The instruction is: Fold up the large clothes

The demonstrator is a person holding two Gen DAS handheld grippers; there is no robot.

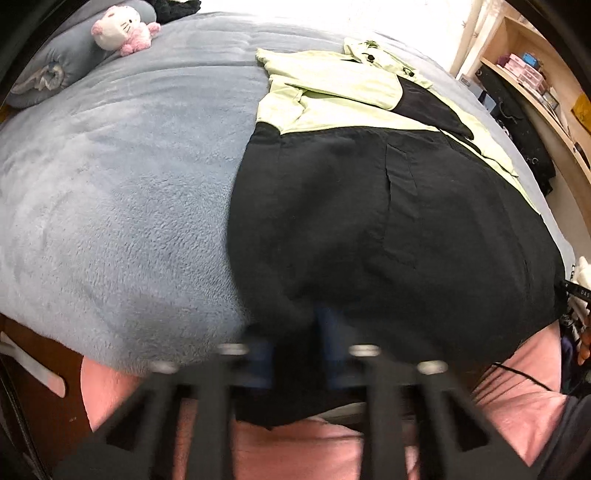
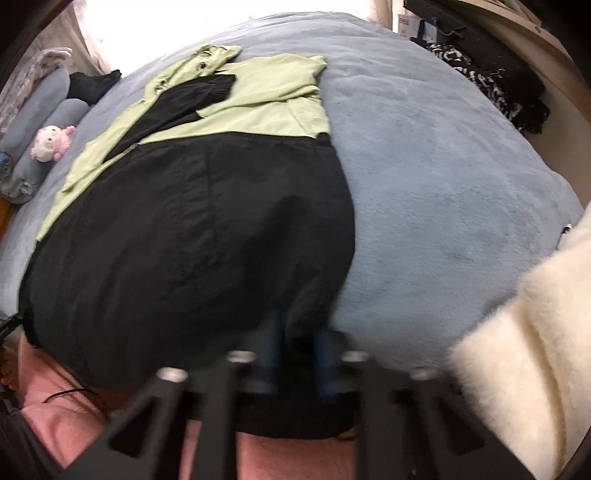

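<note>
A large jacket, black in its lower part and light green toward the collar, lies spread flat on a blue-grey fleece blanket with its sleeves folded in over the body. My left gripper is at the near left corner of the hem, its blue pads shut on a pinch of the black fabric. In the right wrist view the same jacket fills the left half, and my right gripper is shut on the near right corner of the hem. Both grippers point steeply down at the bed's near edge.
A pink and white plush toy and grey pillows lie at the far left of the bed. A wooden shelf with dark clothes runs along the right side. A cream fluffy fabric lies at the near right, over a pink sheet.
</note>
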